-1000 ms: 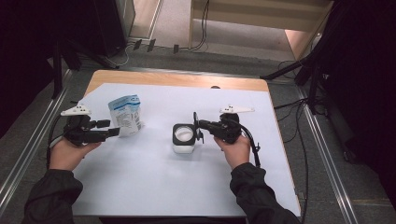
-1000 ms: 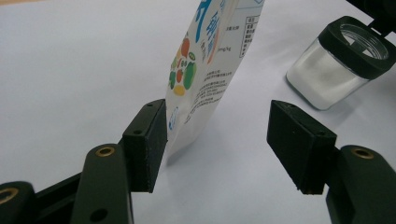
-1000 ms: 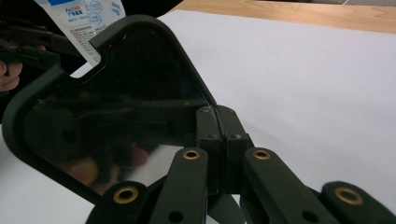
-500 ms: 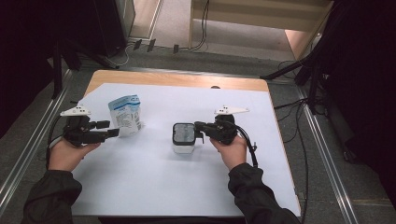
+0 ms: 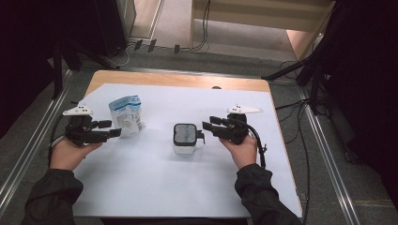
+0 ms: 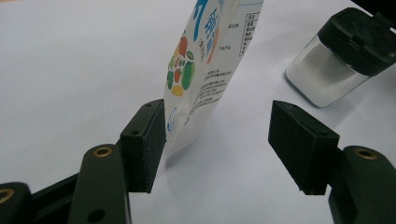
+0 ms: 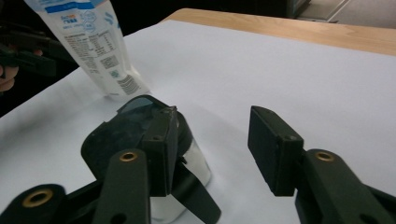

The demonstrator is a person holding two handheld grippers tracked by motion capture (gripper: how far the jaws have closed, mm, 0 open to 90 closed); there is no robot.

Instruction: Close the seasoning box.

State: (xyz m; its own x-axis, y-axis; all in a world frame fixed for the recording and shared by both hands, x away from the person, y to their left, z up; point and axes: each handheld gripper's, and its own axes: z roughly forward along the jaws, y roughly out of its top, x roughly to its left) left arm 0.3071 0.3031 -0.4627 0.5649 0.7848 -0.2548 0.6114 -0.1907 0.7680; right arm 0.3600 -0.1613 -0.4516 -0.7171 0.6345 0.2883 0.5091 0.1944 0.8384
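My right gripper (image 5: pixel 204 131), jaws just opening, lets go of the black-lidded jar (image 5: pixel 184 138) standing mid-worktop (image 5: pixel 155 187). Left of the jar, my left gripper (image 5: pixel 111 128) stands spread around the upright pouch's (image 5: pixel 126 115) edge. Next, probably, I pinch the pouch.

The high view is evenly lit from above. The white sheet (image 5: pixel 155 187) on the desk (image 5: pixel 187 80) is the brightest area; the surroundings at left and right fall into near black. Shadows are short and soft: the jar (image 5: pixel 186 138) casts a faint one toward the near edge. The picture is slightly soft, with no visible glare.

In the left gripper view, the pouch (image 6: pixel 205 70) is sharp, while the near black pads are mildly blurred. The sheet is bright, close to overexposed.

In the right gripper view, the jar lid (image 7: pixel 135 126) is dark and low in detail. The far desk edge is soft.
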